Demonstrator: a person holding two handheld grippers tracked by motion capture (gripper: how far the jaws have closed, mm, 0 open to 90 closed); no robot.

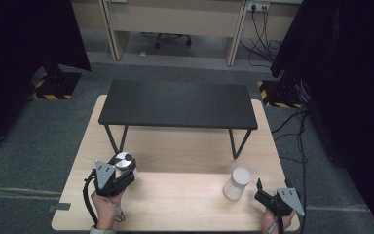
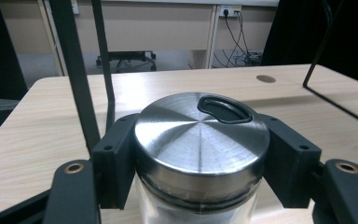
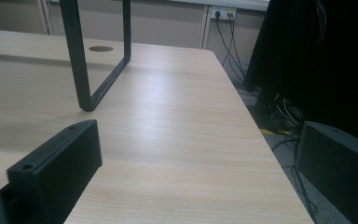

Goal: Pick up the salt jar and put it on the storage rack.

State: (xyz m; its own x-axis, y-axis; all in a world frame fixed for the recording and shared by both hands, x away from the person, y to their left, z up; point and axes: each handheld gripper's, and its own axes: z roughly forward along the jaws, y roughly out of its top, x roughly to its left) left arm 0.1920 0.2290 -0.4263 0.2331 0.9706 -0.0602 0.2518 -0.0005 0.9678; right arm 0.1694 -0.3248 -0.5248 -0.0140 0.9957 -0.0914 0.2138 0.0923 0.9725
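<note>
A glass jar with a brushed steel lid sits between the two black jaws of my left gripper, which press on it from both sides just under the lid. In the high view this jar is at the table's left, with my left gripper shut on it and a hand behind. A white cylindrical container stands upright at the front right. Just right of it my right gripper rests near the table's front right corner. Its jaws stand wide apart in the right gripper view, with bare wood between them.
A low black shelf on thin metal legs spans the back half of the wooden table; one leg rises just beyond the jar. The table's right edge is close to my right gripper, with cables on the floor beyond.
</note>
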